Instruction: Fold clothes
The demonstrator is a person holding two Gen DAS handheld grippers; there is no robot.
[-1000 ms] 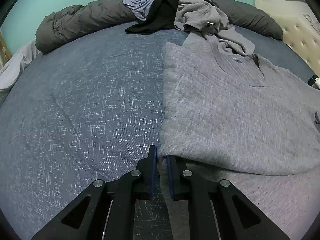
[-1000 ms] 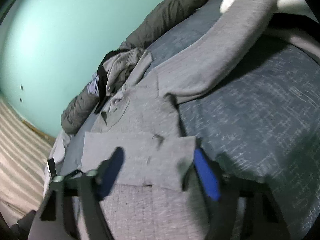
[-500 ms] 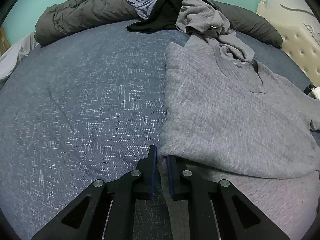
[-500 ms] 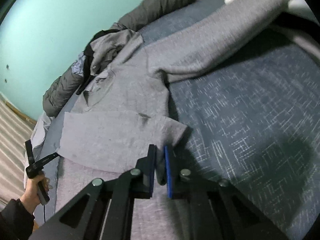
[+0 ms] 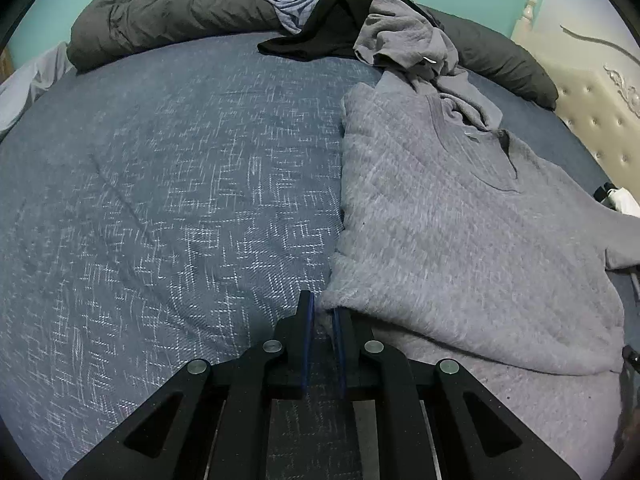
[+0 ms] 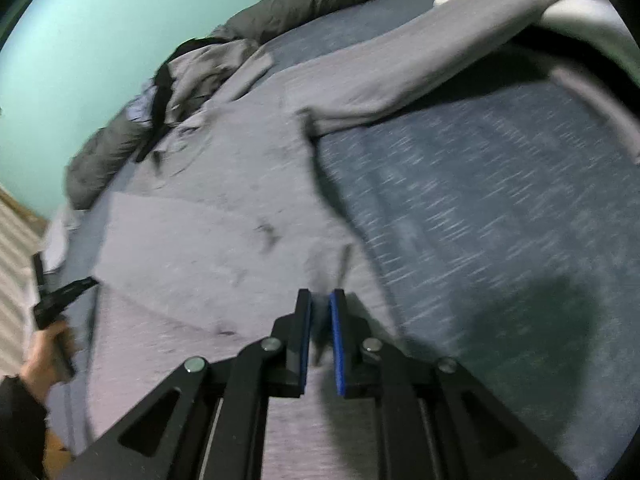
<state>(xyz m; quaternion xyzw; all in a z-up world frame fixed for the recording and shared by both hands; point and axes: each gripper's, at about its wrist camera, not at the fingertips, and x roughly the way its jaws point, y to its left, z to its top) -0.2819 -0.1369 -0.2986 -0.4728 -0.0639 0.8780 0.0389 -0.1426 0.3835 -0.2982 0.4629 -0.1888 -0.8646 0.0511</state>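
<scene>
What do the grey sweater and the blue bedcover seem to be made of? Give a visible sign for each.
Grey sweater: probably soft fleece or brushed knit, matte; its surface looks fuzzy and faintly quilted.
Blue bedcover: apparently woven cloth, matte; pale thread flecks form a crosshatch pattern.

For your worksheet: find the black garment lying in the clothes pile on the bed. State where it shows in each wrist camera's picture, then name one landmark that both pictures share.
Left wrist view: the black garment lies top centre, on the clothes pile by the dark duvet.
Right wrist view: the black garment is a thin dark strip at upper left.
Shared landmark: the grey sweater spread on the bed.
</scene>
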